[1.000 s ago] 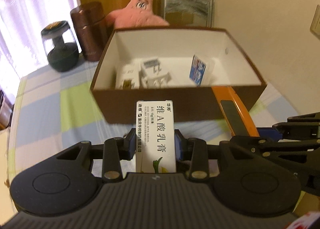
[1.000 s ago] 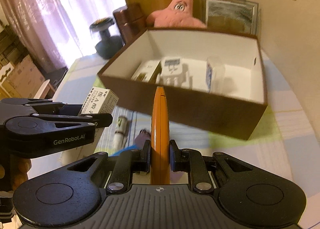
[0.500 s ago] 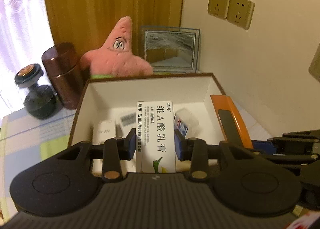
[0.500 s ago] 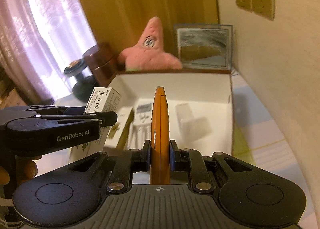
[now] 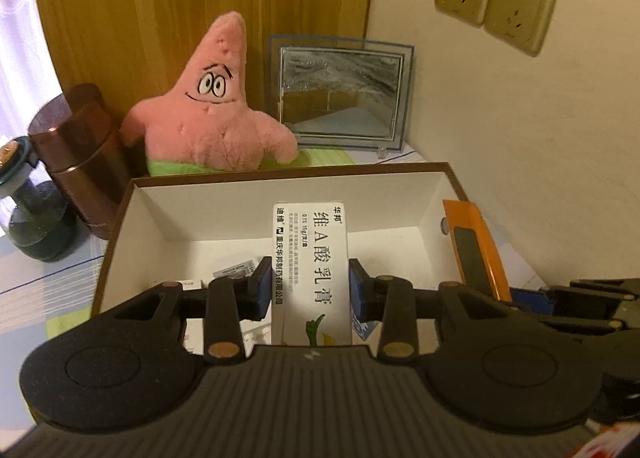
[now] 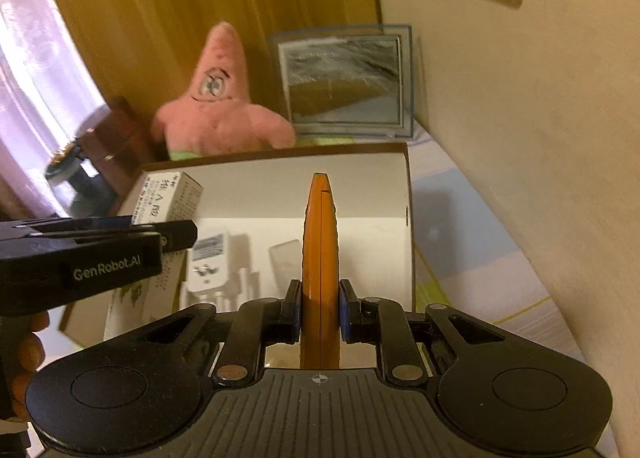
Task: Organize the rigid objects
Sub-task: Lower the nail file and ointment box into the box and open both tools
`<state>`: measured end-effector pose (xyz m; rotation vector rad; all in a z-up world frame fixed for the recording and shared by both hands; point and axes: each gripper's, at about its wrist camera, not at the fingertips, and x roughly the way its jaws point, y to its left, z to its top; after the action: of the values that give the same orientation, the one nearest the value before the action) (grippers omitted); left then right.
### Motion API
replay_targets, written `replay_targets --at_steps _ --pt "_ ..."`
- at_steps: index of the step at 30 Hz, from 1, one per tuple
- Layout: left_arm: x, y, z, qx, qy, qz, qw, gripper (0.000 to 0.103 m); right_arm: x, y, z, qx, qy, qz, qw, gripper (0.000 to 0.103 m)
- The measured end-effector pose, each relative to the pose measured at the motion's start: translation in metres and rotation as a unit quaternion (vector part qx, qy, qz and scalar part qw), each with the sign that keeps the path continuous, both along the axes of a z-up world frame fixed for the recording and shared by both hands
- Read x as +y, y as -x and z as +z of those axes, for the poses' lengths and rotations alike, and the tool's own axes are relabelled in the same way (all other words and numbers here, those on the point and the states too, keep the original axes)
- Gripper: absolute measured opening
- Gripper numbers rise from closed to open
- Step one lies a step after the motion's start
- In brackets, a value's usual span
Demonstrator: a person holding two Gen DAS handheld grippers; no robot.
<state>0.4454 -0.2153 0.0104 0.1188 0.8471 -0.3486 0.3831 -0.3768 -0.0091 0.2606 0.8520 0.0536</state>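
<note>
While the left claw (image 5: pixel 310 292) clamps its blue pads on a white ointment carton (image 5: pixel 310 258) printed with Chinese text, that carton stands upright between the fingers, right over the open brown box (image 5: pixel 120 218) with its white lining. Over on the right, the right claw (image 6: pixel 320 316) is pinched tight on an orange utility knife (image 6: pixel 320 250), held edge-on with its tip pointing forward above the same box's interior. From the left camera the knife shows just beside the box's right wall. Down on the box floor, there's a white plug adapter (image 6: pixel 208 262) and a small clear case (image 6: pixel 286 260) lying close together, partly hidden behind the tools. Beyond the far wall of the box sits a pink starfish plush (image 5: pixel 212 110), with a brown canister (image 5: pixel 80 178) to its left and a dark dumbbell (image 5: pixel 32 214) further left on the checked desk cloth (image 6: pixel 460 210). A glass-framed picture (image 5: pixel 340 92) leans at the back, wall sockets (image 5: pixel 496 2) above.
</note>
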Motion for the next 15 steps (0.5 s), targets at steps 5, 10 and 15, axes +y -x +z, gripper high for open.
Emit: replay_targets --at_steps 5,10,15 --pt "-0.009 -0.02 -0.024 0.025 -0.001 0.002 0.9997 0.033 -0.001 -0.02 -0.022 0.029 0.012 -0.004 1.0 0.014" --pt "-0.014 -0.032 -0.046 0.048 -0.008 0.001 0.9988 0.033 0.002 -0.03 -0.034 0.044 0.023 -0.002 0.999 0.014" --pt "-0.02 -0.042 -0.056 0.057 -0.011 -0.002 0.9983 0.033 0.002 -0.036 -0.039 0.05 0.032 -0.003 0.998 0.014"
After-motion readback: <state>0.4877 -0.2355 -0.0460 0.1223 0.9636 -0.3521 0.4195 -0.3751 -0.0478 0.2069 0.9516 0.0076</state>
